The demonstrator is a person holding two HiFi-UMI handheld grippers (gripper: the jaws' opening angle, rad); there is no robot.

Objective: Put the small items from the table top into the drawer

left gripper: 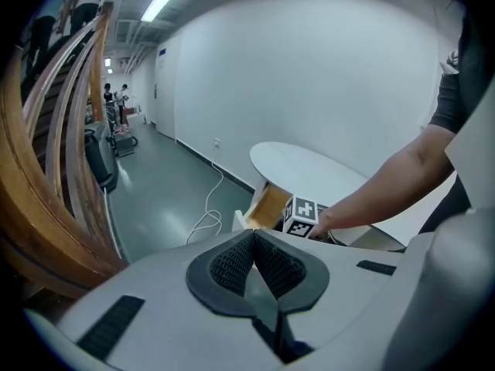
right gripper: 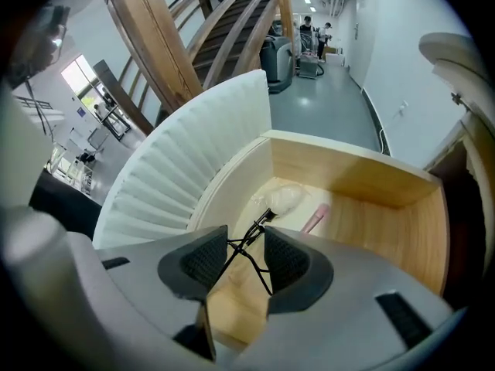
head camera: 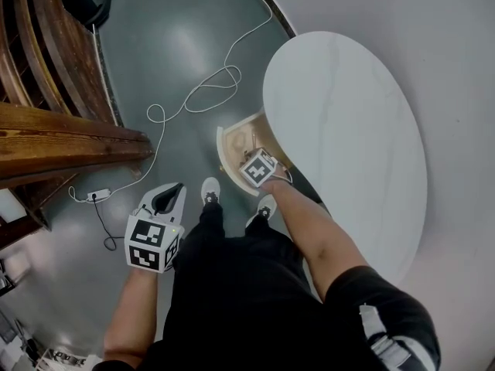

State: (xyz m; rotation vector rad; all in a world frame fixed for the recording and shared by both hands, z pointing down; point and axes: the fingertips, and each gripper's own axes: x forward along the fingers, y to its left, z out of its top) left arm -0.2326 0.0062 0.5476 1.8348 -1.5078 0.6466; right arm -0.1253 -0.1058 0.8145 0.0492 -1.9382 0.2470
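My right gripper [right gripper: 237, 255] reaches down into the open wooden drawer [right gripper: 363, 207] under the white oval table [head camera: 348, 130]. Its jaws are shut on a thin black eyelash curler [right gripper: 249, 242], whose head hangs toward the drawer floor. A clear plastic-wrapped item [right gripper: 285, 199] and a pink stick [right gripper: 315, 219] lie in the drawer. In the head view the right gripper's marker cube [head camera: 257, 168] covers part of the drawer [head camera: 234, 141]. My left gripper [left gripper: 254, 238] hangs over the floor to the left of the drawer [left gripper: 271, 205]. It is shut and holds nothing.
The drawer's curved, ribbed white front [right gripper: 178, 168] stands at the left of the right gripper view. A white cable [head camera: 193, 99] loops over the grey floor to a plug block [head camera: 97, 195]. A wooden staircase [head camera: 46, 137] rises at the left. The person's feet [head camera: 210, 189] stand close to the drawer.
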